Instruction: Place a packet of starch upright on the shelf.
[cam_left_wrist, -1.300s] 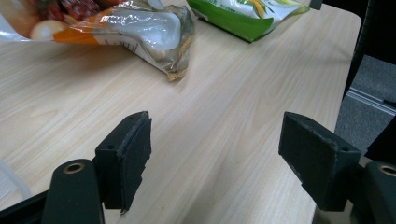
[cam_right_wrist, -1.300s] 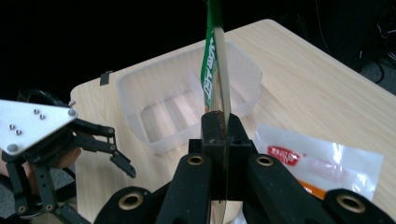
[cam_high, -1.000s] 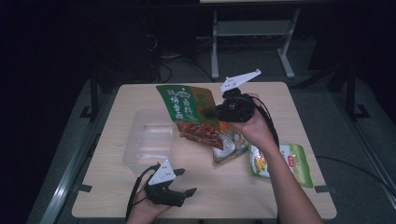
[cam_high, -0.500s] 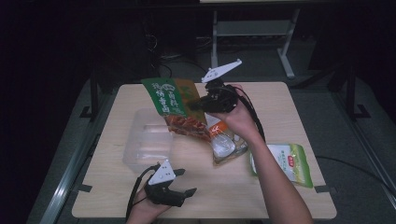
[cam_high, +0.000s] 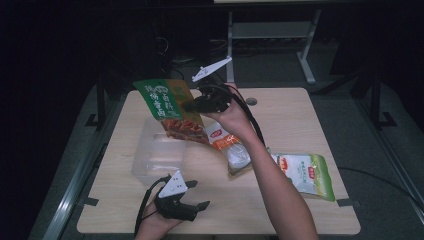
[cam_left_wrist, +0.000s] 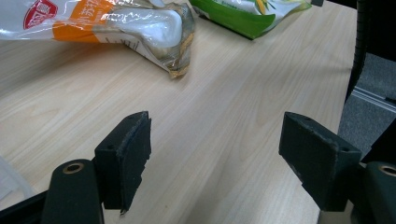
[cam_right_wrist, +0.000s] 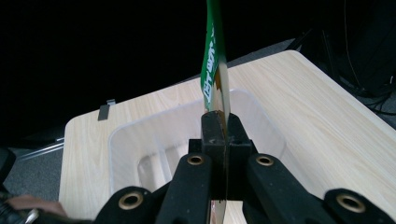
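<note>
Snack pouch, green at the top with orange-red food printed lower down, hangs in the air above the clear plastic container, lifted off the pale wooden surface. That surface is the biggest thing here, a light wood-grain top with dark floor around it. On it, toward the person's left, sits the clear container, a shallow rectangular tub (its ribbed bottom shows in the right gripper view). The right forearm reaches up across the middle of the surface.

The right gripper has its jaws pressed together on the pouch's edge; in the right gripper view the pouch stands edge-on, a thin green and tan strip rising from between the closed jaws, right over the tub.

Near the middle lies an orange-and-white packet, partly under the right forearm; in the left gripper view its crinkled end rests on the wood. To the person's right lies a green-and-white bag, flat, just beside the packet.

The left gripper rests low at the near edge, held in the left hand, its jaws spread wide apart over bare wood with nothing between them.
</note>
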